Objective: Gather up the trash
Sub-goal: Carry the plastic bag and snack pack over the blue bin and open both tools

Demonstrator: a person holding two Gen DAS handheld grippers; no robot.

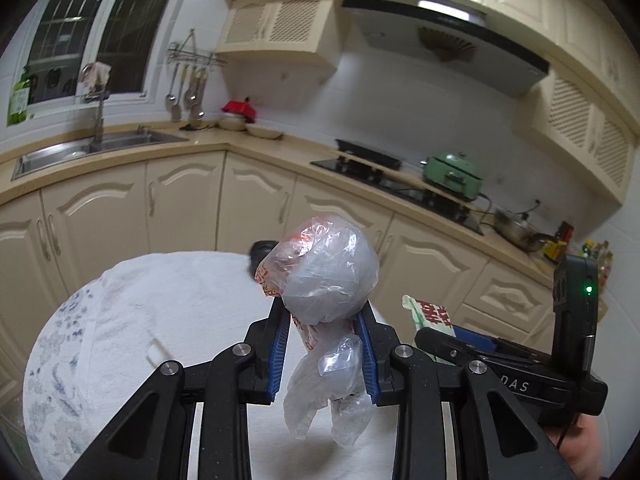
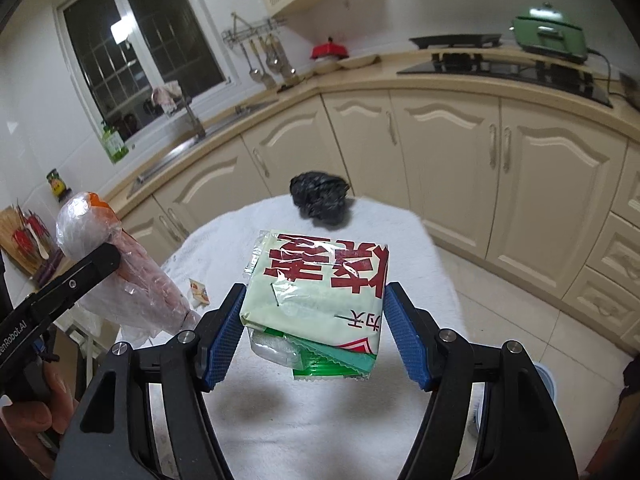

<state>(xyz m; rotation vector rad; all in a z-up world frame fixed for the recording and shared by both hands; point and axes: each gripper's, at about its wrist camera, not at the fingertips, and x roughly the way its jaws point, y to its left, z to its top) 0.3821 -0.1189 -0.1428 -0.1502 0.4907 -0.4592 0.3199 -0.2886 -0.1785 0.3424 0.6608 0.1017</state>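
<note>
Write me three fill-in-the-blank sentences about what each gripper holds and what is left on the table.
1. The left gripper is shut on a crumpled clear ____ bag.
2. The right gripper grips a pale green packet with big ____ characters.
3. On the white tablecloth lies a crumpled ____ bag.

Missing words: plastic; red; black

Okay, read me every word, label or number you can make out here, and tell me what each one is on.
"DAS": white letters on the right tool's black body, in the left view; the start is hidden.
"enRobot.AI": on the left tool's body, in the right view; cut off at the frame edge.
Green packet: large red characters, upside down, not readable.
Plastic bag: red print, too crumpled.
Green bottle: label too blurred.
</note>
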